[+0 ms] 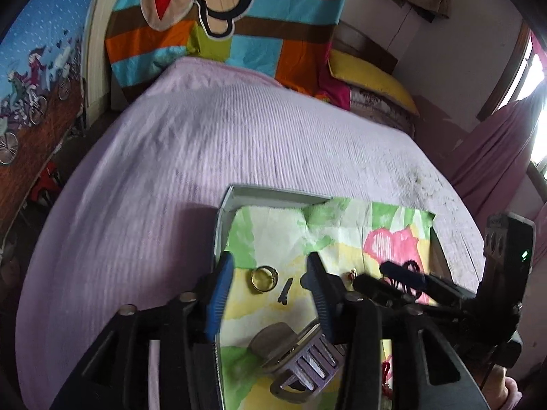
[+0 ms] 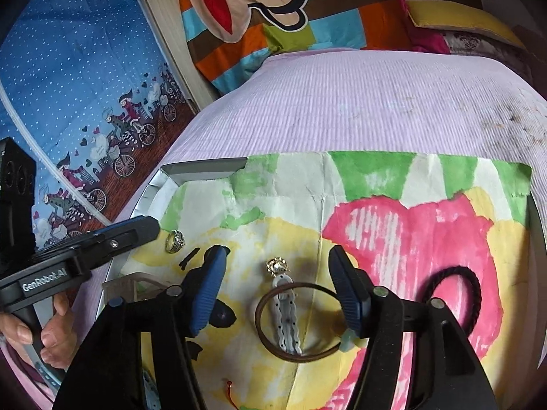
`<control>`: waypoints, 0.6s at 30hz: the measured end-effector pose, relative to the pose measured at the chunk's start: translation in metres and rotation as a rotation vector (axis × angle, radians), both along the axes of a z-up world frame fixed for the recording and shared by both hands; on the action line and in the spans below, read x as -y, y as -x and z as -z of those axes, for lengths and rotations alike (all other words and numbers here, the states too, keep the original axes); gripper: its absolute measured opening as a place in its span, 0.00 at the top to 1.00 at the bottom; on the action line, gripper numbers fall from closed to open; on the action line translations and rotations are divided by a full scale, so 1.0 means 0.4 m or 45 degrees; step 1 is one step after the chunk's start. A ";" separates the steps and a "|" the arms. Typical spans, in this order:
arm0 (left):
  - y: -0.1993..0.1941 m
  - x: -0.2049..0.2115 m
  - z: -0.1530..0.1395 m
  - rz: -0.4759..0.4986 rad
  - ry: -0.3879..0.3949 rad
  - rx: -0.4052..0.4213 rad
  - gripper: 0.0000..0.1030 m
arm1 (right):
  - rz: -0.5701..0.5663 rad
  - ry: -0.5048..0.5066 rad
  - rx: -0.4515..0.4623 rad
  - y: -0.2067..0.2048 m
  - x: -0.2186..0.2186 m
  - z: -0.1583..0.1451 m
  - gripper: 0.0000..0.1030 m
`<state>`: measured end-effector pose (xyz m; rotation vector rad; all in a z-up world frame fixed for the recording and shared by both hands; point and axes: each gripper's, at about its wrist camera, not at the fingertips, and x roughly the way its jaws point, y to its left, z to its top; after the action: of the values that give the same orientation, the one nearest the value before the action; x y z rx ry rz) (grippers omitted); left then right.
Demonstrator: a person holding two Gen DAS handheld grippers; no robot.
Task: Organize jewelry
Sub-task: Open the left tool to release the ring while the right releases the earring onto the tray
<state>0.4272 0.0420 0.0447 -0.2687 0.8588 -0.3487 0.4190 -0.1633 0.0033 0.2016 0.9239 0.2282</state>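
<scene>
On the bed, a paper-lined tray (image 2: 164,184) holds the jewelry. Left hand-held gripper (image 1: 270,283) stands open around the ring (image 1: 263,278); right hand-held gripper (image 2: 277,283) open over a brooch (image 2: 278,266) and hair tie (image 2: 297,323). Both seem mid-sorting; next, I'd say, close squarely on one piece.

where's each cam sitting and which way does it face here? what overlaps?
Left wrist: on the left claw, angled down at a gold ring on painted paper; the right claw shows.
Right wrist: on the right claw, angled down at a brown hair tie; the left claw and a hand show.
Shared: ring, paper, lilac bedcover.
</scene>
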 end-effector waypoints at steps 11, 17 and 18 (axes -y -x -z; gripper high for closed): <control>0.037 -0.051 -0.052 -0.135 0.001 0.120 0.54 | 0.034 0.029 -0.040 0.038 -0.010 0.028 0.31; 0.047 -0.084 -0.054 -0.164 0.025 0.124 0.54 | -0.051 0.105 -0.033 0.048 -0.076 0.024 0.30; 0.049 -0.086 -0.053 -0.167 0.024 0.126 0.54 | -0.066 0.112 -0.033 0.047 -0.084 0.023 0.30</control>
<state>0.4075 0.0765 0.0661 -0.3209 0.7370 -0.2458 0.4003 -0.1298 -0.0057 0.1000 0.9639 0.2327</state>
